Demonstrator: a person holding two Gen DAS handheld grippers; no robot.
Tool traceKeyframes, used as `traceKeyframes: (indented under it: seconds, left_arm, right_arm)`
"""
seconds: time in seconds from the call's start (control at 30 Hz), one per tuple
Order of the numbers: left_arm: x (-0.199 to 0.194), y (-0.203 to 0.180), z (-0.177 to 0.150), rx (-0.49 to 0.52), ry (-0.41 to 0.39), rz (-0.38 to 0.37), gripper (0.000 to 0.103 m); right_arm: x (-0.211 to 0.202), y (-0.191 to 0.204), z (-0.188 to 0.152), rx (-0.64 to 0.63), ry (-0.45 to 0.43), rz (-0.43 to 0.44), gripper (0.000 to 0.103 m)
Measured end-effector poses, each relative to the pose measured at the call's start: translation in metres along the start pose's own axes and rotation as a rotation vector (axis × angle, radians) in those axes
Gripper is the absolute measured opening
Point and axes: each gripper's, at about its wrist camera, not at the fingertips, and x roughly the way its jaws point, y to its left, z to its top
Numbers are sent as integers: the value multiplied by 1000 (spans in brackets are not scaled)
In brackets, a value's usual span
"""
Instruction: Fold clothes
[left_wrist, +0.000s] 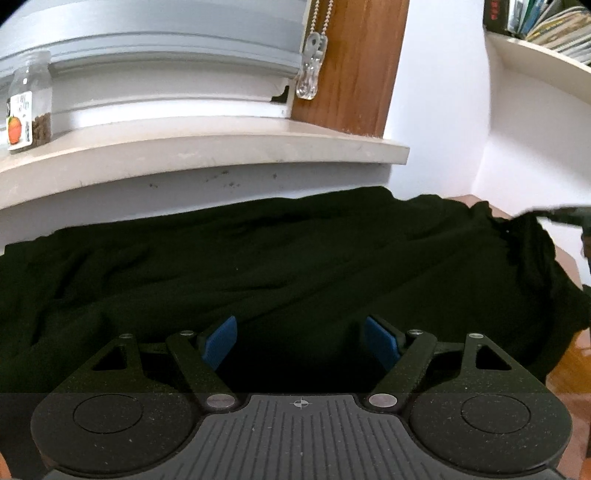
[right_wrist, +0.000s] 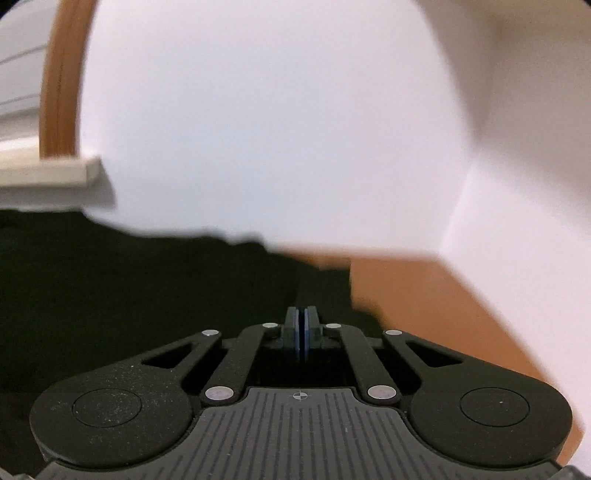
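We inspected the labels first: the clear glass jar (left_wrist: 29, 107) on the pale stone windowsill (left_wrist: 207, 147) carried a white label with an orange fruit picture; its print was too small to read. Book spines on the white wall shelf (left_wrist: 535, 55) were likewise illegible. A clear plastic cord pull (left_wrist: 312, 70) hung on a bead chain beside the brown wooden window frame (left_wrist: 354, 66).

The black, wrinkled cloth garment (left_wrist: 277, 258) lay spread over the reddish-brown wooden table (left_wrist: 569, 362), directly below the sill.

The left gripper (left_wrist: 301, 341) pointed downward over the garment's near part, its blue-padded fingers (left_wrist: 219, 341) standing wide apart with nothing clamped.

The right gripper (right_wrist: 301, 332) was at the garment's right edge, pads pressed together; we could not tell whether cloth was pinched between them.
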Motion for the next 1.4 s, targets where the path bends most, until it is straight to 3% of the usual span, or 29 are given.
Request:
traceKeyframes:
  seconds: [0.3, 0.37, 0.4, 0.43, 0.5, 0.53, 0.77, 0.93, 1.07, 1.2, 1.3, 1.4]
  left_arm:
    - [2, 1, 1, -1, 14, 6, 80]
    - [2, 2, 1, -4, 18, 5, 80]
    - [2, 2, 1, -5, 20, 5, 80]
    - [3, 2, 1, -5, 22, 5, 80]
    - [3, 2, 1, -6, 27, 3, 80]
    - [4, 2, 1, -5, 30, 1, 80]
    - [4, 2, 1, -7, 40, -10, 81]
    - [1, 2, -2, 10, 54, -23, 82]
    - [-2, 1, -4, 23, 58, -21, 82]
    - [-6, 1, -6, 28, 59, -22, 82]
    - [-7, 0, -7, 33, 61, -25, 82]
    - [-9, 0, -8, 38, 64, -27, 82]
  right_arm:
    - [22, 31, 109, -86, -235, -106, 3]
    - [34, 48, 123, -117, -242, -121, 4]
    - [41, 54, 124, -132, -212, -110, 10]
    - [47, 60, 123, -138, -173, -95, 23]
    - [50, 66, 115, -135, -121, -55, 37]
    - [49, 67, 108, -132, -94, -30, 38]
    - [20, 36, 34, -65, 125, 97, 39]
    - [8, 7, -20, 58, 258, 215, 39]
    - [5, 16, -52, 53, 315, 249, 40]
    - [5, 21, -62, 70, 306, 278, 39]
    - [1, 17, -53, 37, 295, 281, 3]
    - [-8, 7, -26, 18, 206, 218, 3]
